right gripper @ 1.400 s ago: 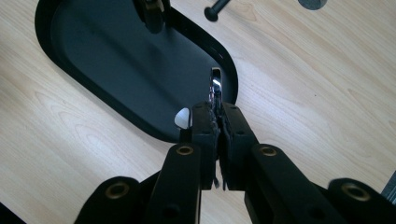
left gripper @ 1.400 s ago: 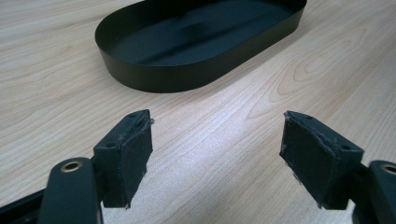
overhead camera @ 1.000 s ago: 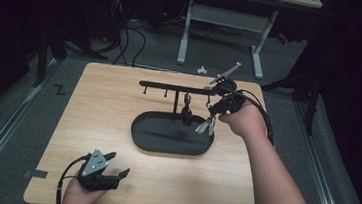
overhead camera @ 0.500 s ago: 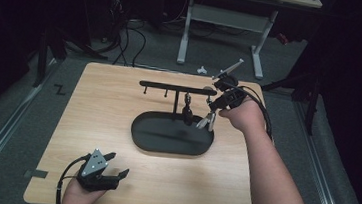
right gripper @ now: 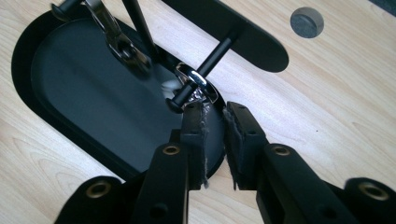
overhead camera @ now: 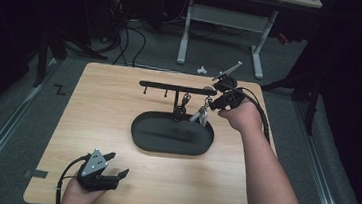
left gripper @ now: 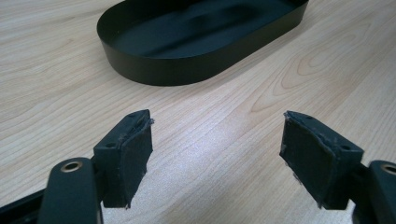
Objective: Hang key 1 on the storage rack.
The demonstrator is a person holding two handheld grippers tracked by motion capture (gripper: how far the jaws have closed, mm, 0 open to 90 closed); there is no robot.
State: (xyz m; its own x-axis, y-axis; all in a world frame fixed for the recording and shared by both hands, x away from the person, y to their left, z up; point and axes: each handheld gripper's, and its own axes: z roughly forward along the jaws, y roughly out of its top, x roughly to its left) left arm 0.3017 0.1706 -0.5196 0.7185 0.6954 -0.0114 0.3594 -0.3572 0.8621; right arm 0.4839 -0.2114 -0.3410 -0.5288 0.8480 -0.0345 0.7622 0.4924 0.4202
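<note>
A black oval tray (overhead camera: 139,128) sits mid-table with a post and a black crossbar (overhead camera: 170,86) above it. A silver key ring (right gripper: 198,83) hangs on a peg (right gripper: 212,53) under the bar's right end, its keys (overhead camera: 201,115) dangling over the tray. Another ring with a clasp (right gripper: 116,42) hangs nearer the post. My right gripper (right gripper: 215,109) is just below the silver ring. Its jaws have just been opening and stand slightly apart, with nothing between the pads. My left gripper (overhead camera: 111,174) rests open at the front left, facing the tray (left gripper: 187,70).
The wooden table (overhead camera: 104,99) has a round cable hole (right gripper: 307,19) beyond the bar's right end. Behind the table stand another desk's white legs (overhead camera: 185,32), floor cables (overhead camera: 124,41) and a small white object (overhead camera: 201,70). A right-gripper cable trails along the forearm.
The right hand has shifted slightly toward the bar, and the keys now hang closer under it. The left hand has stayed still.
</note>
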